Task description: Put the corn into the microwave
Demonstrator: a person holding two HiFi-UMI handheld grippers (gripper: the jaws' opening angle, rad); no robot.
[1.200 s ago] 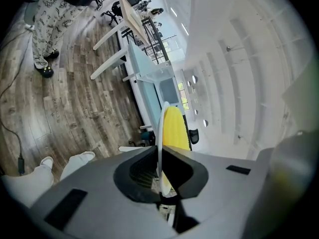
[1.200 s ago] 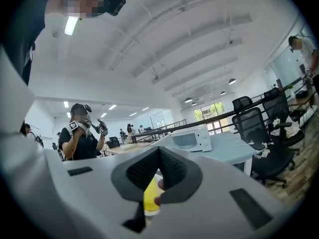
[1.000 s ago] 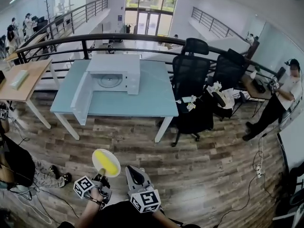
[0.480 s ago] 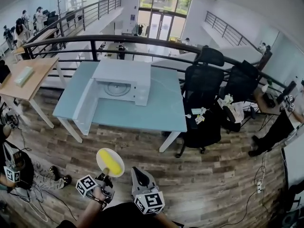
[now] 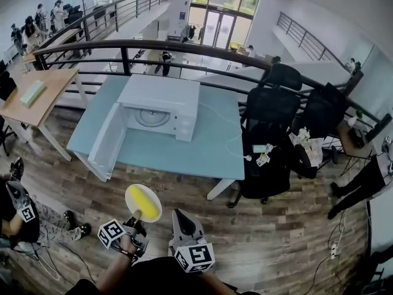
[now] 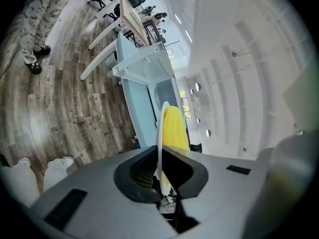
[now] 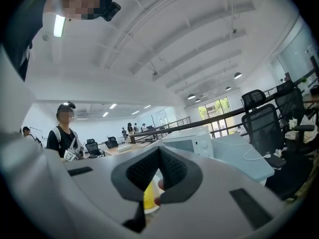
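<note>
A white microwave [image 5: 175,103] stands on the pale blue table [image 5: 184,155] with its door [image 5: 105,143] swung open to the left. My left gripper [image 5: 137,219] is shut on the rim of a white plate [image 5: 130,195] that carries the yellow corn [image 5: 145,204], held over the wooden floor short of the table. In the left gripper view the plate [image 6: 160,133] shows edge-on between the jaws, the corn [image 6: 174,128] on its right face. My right gripper [image 5: 179,214] hangs beside it, shut and empty. The right gripper view shows the closed right gripper [image 7: 159,151] and the microwave [image 7: 192,142] ahead.
Black office chairs [image 5: 270,128] crowd the table's right end. A wooden desk [image 5: 37,97] stands to the left and a dark railing [image 5: 184,48] runs behind the table. A person [image 5: 18,217] crouches at the left near floor cables; another person [image 7: 65,133] stands at my left.
Both grippers and the head have been carried forward, so the table and microwave look nearer. The plate with corn stays in the left gripper's jaws; the right gripper stays shut.
</note>
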